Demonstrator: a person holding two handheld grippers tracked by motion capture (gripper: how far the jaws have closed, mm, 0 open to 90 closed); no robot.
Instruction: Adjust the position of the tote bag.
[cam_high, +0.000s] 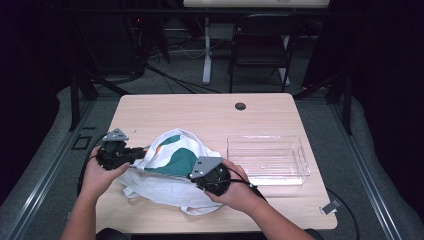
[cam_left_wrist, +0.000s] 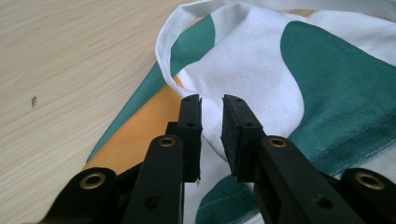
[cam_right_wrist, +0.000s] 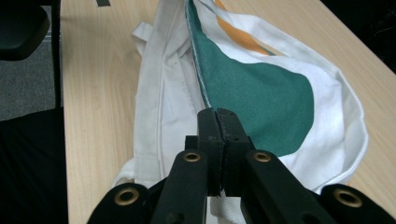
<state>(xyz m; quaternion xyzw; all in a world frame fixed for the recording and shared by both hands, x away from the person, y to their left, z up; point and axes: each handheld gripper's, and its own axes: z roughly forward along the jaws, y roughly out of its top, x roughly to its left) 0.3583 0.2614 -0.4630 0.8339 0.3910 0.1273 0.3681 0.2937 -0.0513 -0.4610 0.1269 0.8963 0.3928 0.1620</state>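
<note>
A white cloth bag (cam_high: 172, 165) printed with green and orange shapes lies crumpled on the wooden table (cam_high: 200, 112). My left gripper (cam_high: 137, 151) is at the bag's left edge. In the left gripper view its jaws (cam_left_wrist: 211, 100) stand a little apart, with white fabric (cam_left_wrist: 243, 70) in the gap and the pads not pressing on it. My right gripper (cam_high: 196, 176) is at the bag's near right side. In the right gripper view its jaws (cam_right_wrist: 218, 112) are closed together on the bag's hem (cam_right_wrist: 198, 70) beside a green patch (cam_right_wrist: 261, 102), and that hem is lifted.
A clear plastic bin (cam_high: 267, 159) stands to the right of the bag, near the table's right edge. A round cable hole (cam_high: 240, 106) sits at the table's far side. A black chair (cam_high: 260, 45) and desk legs stand beyond the table.
</note>
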